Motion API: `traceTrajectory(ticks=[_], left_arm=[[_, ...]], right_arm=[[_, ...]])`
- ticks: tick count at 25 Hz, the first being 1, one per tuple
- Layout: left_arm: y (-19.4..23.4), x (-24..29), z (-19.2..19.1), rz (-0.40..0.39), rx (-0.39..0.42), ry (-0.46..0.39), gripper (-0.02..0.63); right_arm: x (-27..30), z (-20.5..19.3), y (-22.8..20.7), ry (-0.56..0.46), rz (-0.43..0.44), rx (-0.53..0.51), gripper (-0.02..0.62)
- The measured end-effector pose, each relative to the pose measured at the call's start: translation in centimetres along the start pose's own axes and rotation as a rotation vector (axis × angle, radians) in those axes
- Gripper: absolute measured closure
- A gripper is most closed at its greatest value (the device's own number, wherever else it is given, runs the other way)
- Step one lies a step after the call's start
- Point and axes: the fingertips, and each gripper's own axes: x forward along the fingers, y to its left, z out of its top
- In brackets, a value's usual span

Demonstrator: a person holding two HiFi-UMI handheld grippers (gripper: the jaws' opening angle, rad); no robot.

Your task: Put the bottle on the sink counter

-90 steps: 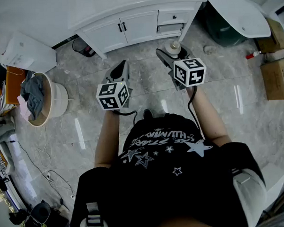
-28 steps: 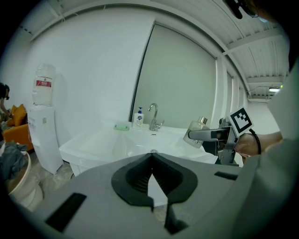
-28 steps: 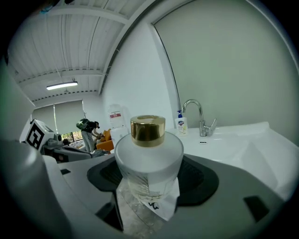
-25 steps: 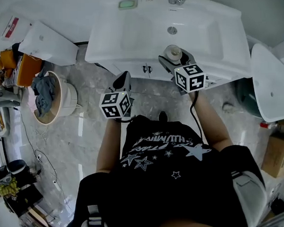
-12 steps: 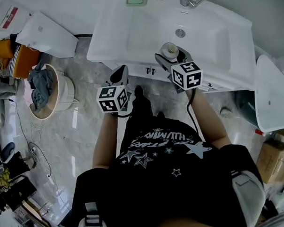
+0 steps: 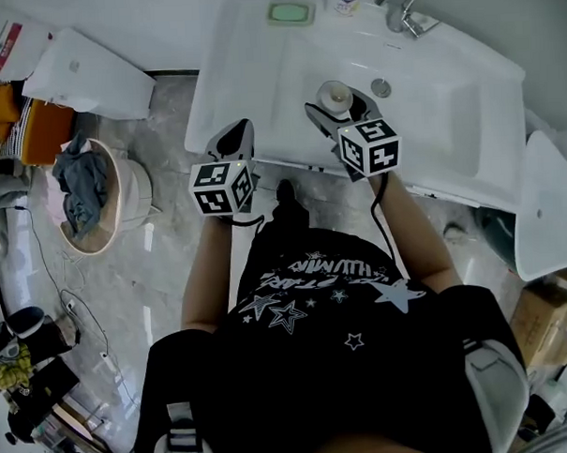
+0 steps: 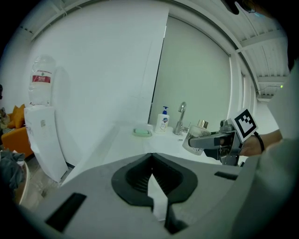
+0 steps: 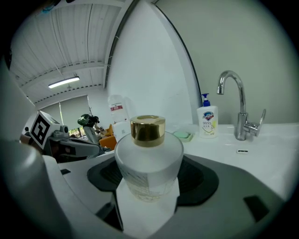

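The right gripper [image 6: 342, 115] has its fingers [image 8: 198, 179] clamped on the lower body of the bottle [image 8: 148, 161], one pad on each side. The bottle stands upright between them with its long axis vertical and its gold cap [image 8: 147, 130] pointing up. The frosted white body rises above the pads and fills the gap between them. In the head view the bottle hangs over the near part of the white sink basin [image 6: 419, 102], short of the drain [image 6: 381, 87].

The left gripper [image 7: 151, 161] has its fingers [image 7: 135, 175] closed together with nothing between them. It is held at the front left edge of the tabletop [image 6: 249, 72], well apart from the bottle.

At the back of the tabletop stand a chrome faucet [image 8: 238, 102], a soap dispenser [image 8: 207, 122] just beside it, and a green soap dish [image 8: 183, 135] further left.
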Motion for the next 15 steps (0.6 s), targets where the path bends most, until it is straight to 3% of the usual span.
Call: traceTrajectory(ticks=[15], left_arm=[[8.2, 7.8, 2.2, -0.013, -0.017, 0.055, 0.598]], right_arm=[[12.0, 2.0, -2.0, 0.051, -0.015, -0.005, 0.273]])
